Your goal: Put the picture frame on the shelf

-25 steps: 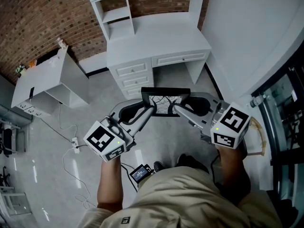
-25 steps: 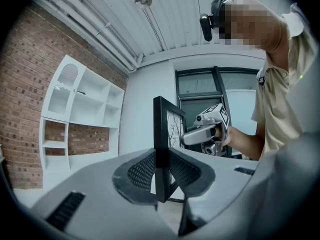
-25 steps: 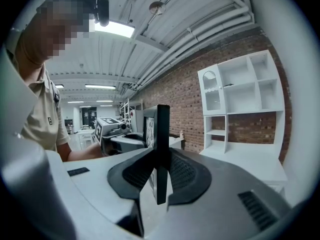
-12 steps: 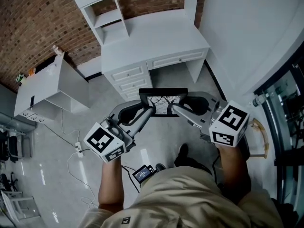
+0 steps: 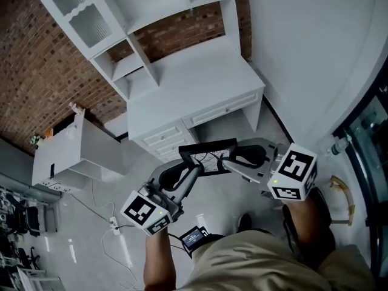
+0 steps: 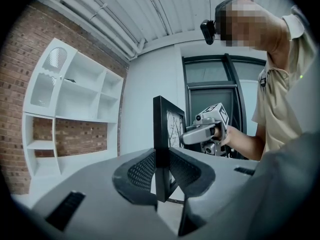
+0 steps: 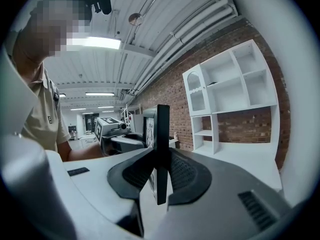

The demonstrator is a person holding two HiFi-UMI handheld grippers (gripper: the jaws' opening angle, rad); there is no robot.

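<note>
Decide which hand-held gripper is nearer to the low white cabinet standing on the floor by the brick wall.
Left. The left hand-held gripper clamps the picture frame by the edge facing the low white cabinet; the right hand-held gripper clamps the opposite edge, farther away.

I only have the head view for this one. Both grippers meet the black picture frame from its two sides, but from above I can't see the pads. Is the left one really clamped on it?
Observer: Yes. In the left gripper view, the left gripper has its jaws pressed on both faces of the black rectangular picture frame at its edge.
Reviewer: And the right one?
Observer: The same. In the right gripper view, the right gripper has its jaws shut on the opposite edge.
Reviewer: Where along the edges do they grip?
Observer: Low down. In both gripper views the frame stands upright, with most of it rising above the jaws and only a short end showing below them.
</note>
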